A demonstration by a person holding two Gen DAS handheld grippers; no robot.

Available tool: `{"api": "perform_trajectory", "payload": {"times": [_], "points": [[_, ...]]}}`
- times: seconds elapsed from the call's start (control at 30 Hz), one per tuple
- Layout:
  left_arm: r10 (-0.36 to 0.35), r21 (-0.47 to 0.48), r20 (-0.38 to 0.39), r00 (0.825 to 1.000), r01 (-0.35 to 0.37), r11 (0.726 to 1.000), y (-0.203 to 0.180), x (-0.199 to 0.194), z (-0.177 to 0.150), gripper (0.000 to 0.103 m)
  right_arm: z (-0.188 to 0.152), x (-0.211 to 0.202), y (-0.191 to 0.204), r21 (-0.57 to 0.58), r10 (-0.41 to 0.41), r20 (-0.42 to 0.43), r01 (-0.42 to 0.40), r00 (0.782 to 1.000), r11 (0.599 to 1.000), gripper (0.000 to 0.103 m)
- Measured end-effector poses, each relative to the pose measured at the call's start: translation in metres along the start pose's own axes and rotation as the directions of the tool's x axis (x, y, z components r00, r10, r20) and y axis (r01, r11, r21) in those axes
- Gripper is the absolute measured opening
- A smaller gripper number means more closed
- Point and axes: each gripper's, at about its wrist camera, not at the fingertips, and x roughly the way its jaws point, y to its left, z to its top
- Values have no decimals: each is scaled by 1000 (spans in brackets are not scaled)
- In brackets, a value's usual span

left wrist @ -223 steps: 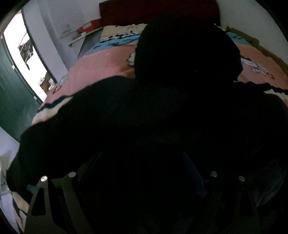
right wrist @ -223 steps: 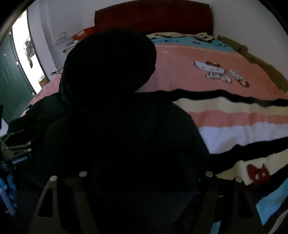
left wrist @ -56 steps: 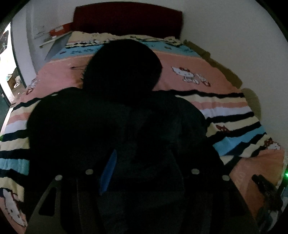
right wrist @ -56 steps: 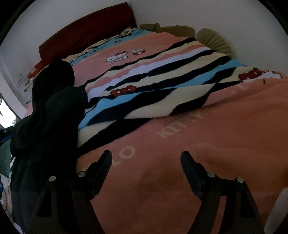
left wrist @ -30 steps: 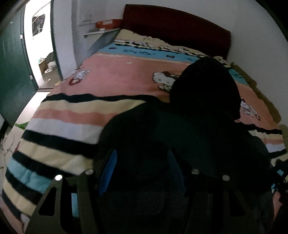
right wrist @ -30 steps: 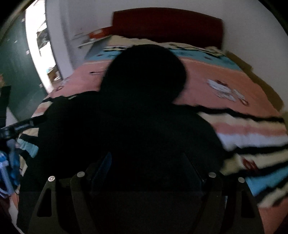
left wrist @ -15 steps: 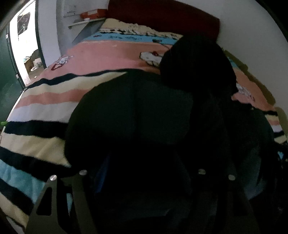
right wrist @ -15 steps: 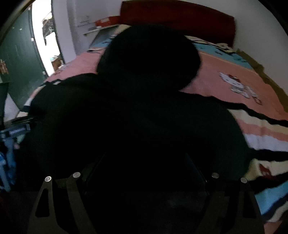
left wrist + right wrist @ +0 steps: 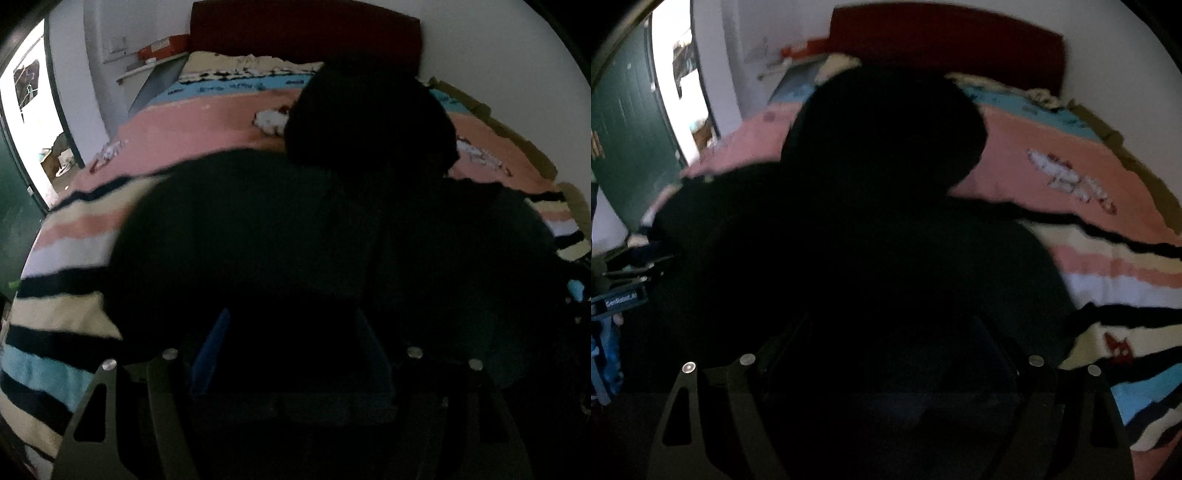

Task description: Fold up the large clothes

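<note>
Fingers of the left gripper (image 9: 291, 354) and right gripper (image 9: 890, 354), just widened, are gaping over the black hooded garment (image 9: 332, 240) lying on the striped blanket (image 9: 55, 306), apparently gripping nothing, so regripping its near hem seems next.

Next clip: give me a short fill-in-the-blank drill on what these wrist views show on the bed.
1. The garment spread on the bed is ____ in colour.
2. Its rounded ____ points toward the dark red headboard.
3. The blanket under it has a wide pink band and ____ in cream, black and blue.
4. The doorway is on the ____ side of both views.

Missing words: black; hood; stripes; left
</note>
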Motion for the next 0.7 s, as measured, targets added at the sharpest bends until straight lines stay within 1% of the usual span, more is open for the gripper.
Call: {"api": "perform_trajectory", "payload": {"times": [0.1, 0.17, 0.3, 0.4, 0.47, 0.57, 0.63, 0.7], "points": [[-10, -9, -9, 1000, 10, 1000, 1, 0, -10, 69, -19, 20, -6, 35, 42, -46, -40, 998, 999, 88], [-4, -1, -25, 1000, 4, 1000, 0, -2, -15, 70, -24, 18, -8, 45, 40, -45, -38, 998, 998, 88], [0, 14, -67, 998, 1, 1000, -1, -7, -23, 70, -27, 10, -6, 19, 19, -59, -18, 998, 1000, 88], [-5, 42, -105, 995, 9, 999, 0, -16, -25, 69, -30, 2, -13, 16, 20, -73, -19, 997, 1000, 88], [-9, 61, -113, 994, 16, 998, 2, -24, -23, 69, -34, -4, -17, 13, 27, -84, -26, 996, 1000, 88], [-43, 75, -84, 996, 49, 996, 8, -43, -6, 69, -28, -23, -29, 2, 41, -83, -41, 996, 999, 88], [-66, 72, -60, 996, 70, 995, 14, -52, 19, 69, -19, -35, -40, -13, 45, -63, -46, 997, 999, 88], [-81, 80, -41, 996, 84, 993, 16, -52, 55, 69, 5, -41, -56, -16, 46, -42, -47, 998, 999, 88]]}}
